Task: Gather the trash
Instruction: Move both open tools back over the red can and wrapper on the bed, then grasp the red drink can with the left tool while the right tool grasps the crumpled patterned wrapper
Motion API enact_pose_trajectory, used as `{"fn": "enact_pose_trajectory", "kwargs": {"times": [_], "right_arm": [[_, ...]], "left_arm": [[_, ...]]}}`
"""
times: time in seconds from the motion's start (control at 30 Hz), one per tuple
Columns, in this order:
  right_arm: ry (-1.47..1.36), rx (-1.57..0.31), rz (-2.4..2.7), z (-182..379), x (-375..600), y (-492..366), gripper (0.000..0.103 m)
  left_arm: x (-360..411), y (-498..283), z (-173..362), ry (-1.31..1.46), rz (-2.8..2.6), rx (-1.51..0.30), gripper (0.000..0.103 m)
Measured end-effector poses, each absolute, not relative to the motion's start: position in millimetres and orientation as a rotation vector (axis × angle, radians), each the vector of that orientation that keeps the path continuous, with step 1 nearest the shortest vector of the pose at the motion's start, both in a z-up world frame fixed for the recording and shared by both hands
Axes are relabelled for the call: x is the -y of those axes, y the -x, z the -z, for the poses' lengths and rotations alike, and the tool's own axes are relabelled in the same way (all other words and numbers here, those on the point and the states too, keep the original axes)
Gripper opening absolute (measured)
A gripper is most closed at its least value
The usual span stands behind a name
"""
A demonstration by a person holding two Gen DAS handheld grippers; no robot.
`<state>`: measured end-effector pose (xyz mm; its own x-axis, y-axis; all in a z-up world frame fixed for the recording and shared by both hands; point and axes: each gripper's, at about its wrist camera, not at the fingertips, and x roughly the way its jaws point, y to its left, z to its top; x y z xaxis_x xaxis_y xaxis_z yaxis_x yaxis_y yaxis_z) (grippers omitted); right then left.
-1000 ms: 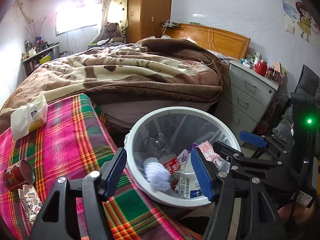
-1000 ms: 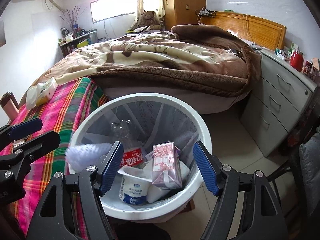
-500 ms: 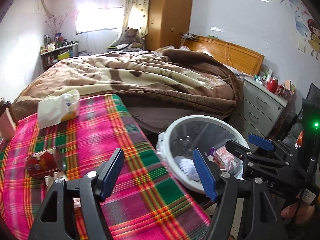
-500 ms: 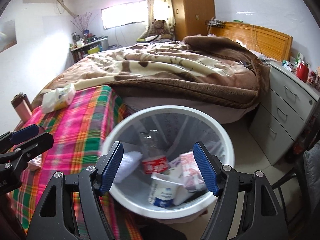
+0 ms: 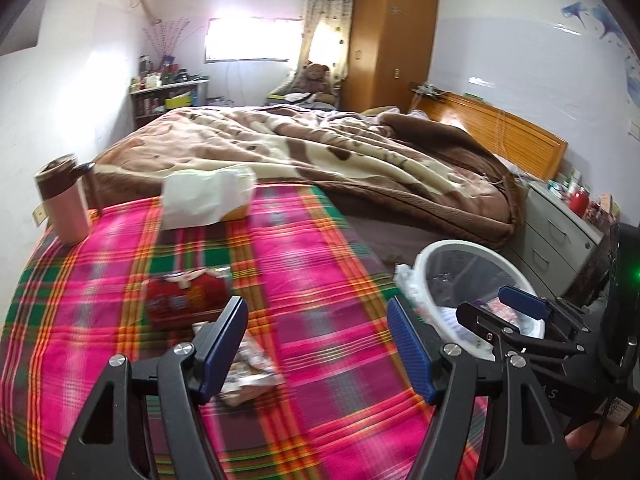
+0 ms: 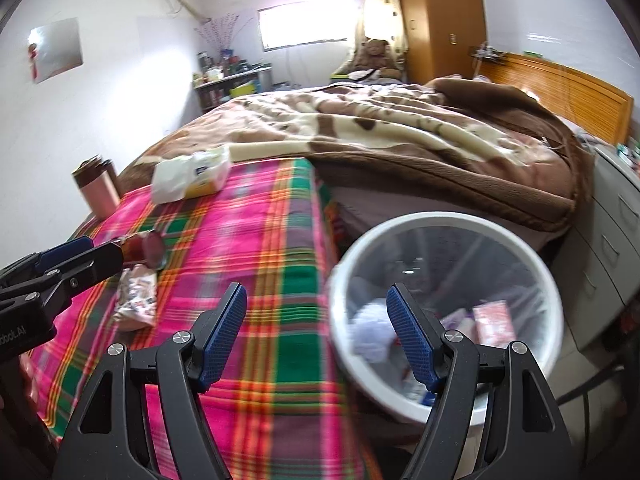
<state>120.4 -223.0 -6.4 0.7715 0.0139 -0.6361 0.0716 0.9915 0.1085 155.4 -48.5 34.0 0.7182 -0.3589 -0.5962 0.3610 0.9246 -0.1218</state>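
Pink-and-green plaid cloth [image 5: 304, 280] is covering the table and serving as the landmark for everything here. The left gripper [image 5: 318, 340] is hanging above the near part of the cloth with its blue-padded jaws spread wide and holding nothing. A red can [image 5: 184, 300] is lying on its side on the cloth just beyond the left finger, and a crumpled wrapper [image 5: 248, 364] is lying on the cloth nearer than the can, partly hidden behind that finger. At the cloth's far edge a white tissue pack [image 5: 208, 196] is sitting, and a pink tumbler [image 5: 64, 200] is standing upright at the far left corner.

The right gripper [image 6: 318, 338] is hovering over the cloth's right edge, jaws likewise spread and empty. Just off that edge the white trash bin [image 6: 548, 292] is standing on the floor, lined with a clear bag and holding a white crumpled wad [image 6: 370, 326] and a pink carton [image 6: 494, 320], both blurred. Beyond the cloth's far side a brown blanket [image 6: 400, 128] is lying over the bed.
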Motion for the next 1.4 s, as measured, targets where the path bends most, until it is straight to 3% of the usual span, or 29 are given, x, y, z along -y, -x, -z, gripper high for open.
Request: {"fn": "enact_pose_trajectory", "kwargs": {"times": [0.63, 1.17, 1.2, 1.27, 1.3, 1.4], "right_arm": [[-0.102, -0.785, -0.2, 33, 126, -157, 0.074], [-0.089, -0.91, -0.268, 59, 85, -186, 0.074], [-0.09, -0.906, -0.266, 59, 85, -186, 0.073], [-0.089, -0.899, -0.256, 57, 85, -187, 0.061], [-0.094, -0.898, -0.259, 57, 86, -187, 0.046], [-0.119, -0.903, -0.258, 58, 92, -187, 0.046]], "left_arm": [[-43, -180, -17, 0.094, 0.263, -0.702, 0.077], [-60, -216, -9, 0.073, 0.265, -0.728, 0.077], [-59, -218, -9, 0.07, 0.271, -0.732, 0.077], [-57, -222, -7, 0.063, 0.282, -0.737, 0.077], [-56, -225, -6, 0.06, 0.288, -0.74, 0.077], [-53, -232, -4, 0.049, 0.301, -0.753, 0.077]]}}
